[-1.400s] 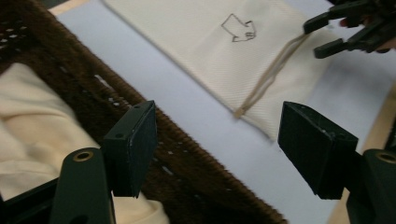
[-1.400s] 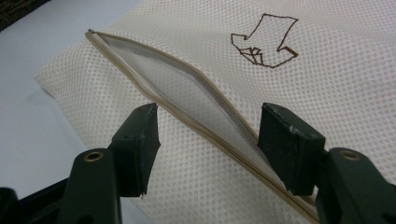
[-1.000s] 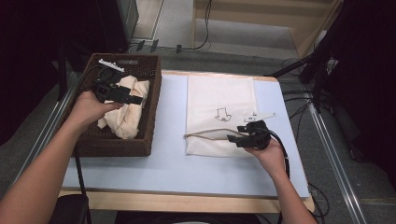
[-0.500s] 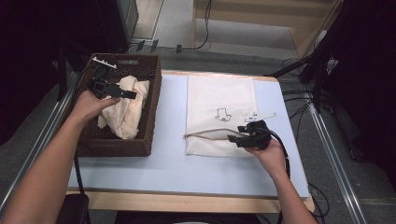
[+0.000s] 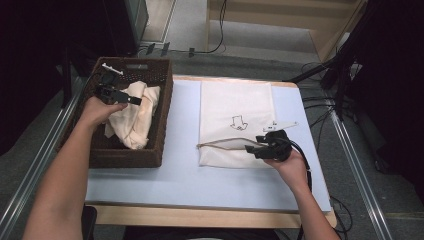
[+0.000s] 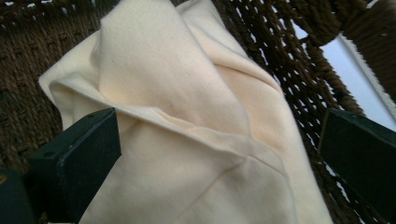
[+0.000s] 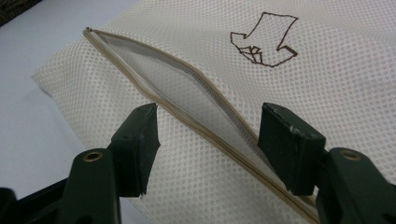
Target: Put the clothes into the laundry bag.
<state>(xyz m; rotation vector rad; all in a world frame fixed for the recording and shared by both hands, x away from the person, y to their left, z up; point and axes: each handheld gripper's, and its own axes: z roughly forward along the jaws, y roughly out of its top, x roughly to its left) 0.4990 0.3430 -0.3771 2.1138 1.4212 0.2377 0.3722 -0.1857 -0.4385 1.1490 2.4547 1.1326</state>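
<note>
Both jaws gape: cloth (image 6: 196,121) (basket-walled), bag (image 7: 280,93) zipper-edge.

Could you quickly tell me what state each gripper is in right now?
Left gripper: open, jaws apart on either side of the cream cloth in the basket.
Right gripper: open, jaws straddling the zipper opening of the mesh bag.

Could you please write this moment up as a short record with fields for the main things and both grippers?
Surface: pale blue table
Basket: dark woven basket at the table's left
Cloth: cream cloth bunched inside the basket
Bag: white mesh bag lying flat, zipper partly open, arrow drawing on top
Left hand-held gripper: jaws open, spread either side of the cloth, not closed on it
Right hand-held gripper: jaws open, straddling the zipper opening at the bag's near edge
</note>
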